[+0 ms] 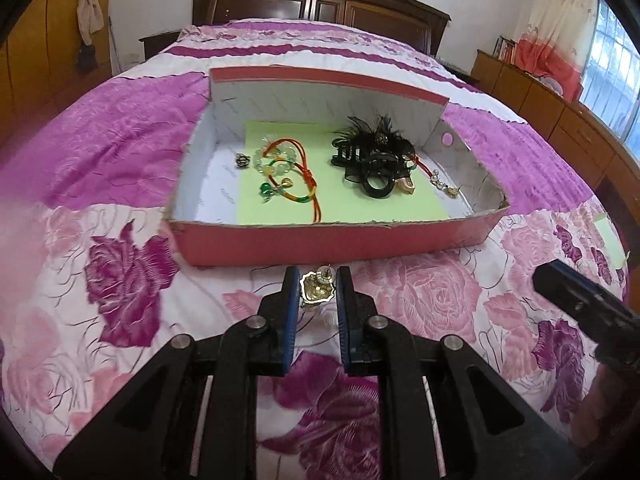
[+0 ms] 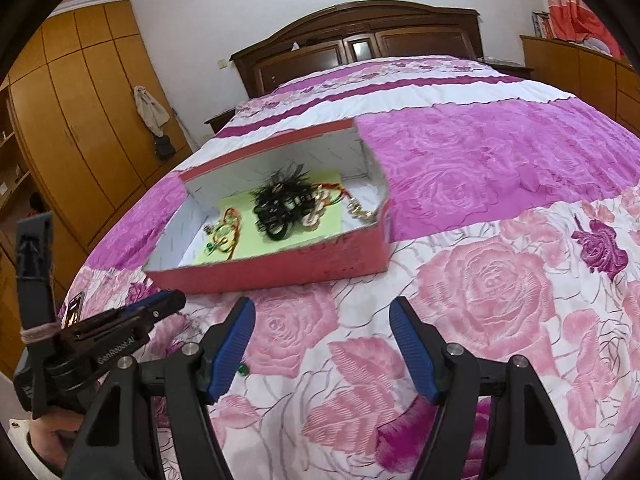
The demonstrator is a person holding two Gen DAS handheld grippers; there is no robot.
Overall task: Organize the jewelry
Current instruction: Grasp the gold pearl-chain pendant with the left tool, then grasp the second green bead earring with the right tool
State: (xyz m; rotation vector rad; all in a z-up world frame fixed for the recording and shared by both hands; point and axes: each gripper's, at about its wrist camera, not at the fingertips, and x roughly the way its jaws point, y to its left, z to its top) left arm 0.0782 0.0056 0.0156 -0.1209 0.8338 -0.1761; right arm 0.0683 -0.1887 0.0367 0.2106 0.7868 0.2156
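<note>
A red cardboard box (image 1: 332, 240) lies open on the bed, with a green paper sheet (image 1: 344, 204) inside. On the sheet lie beaded cord bracelets (image 1: 288, 164) on the left and black hair clips with a feather piece (image 1: 372, 156) on the right. My left gripper (image 1: 318, 286) is shut on a gold earring (image 1: 316, 288), just in front of the box's near wall. My right gripper (image 2: 322, 320) is open and empty above the bedspread, in front of the box (image 2: 280, 268). A small green bead (image 2: 243, 369) lies by its left finger.
The floral pink bedspread (image 1: 120, 280) covers the whole bed. A dark wooden headboard (image 1: 320, 4) stands at the far end. A wooden wardrobe (image 2: 80, 120) is on the left and a low cabinet (image 1: 560, 112) on the right. A small ring (image 1: 242, 160) lies inside the box.
</note>
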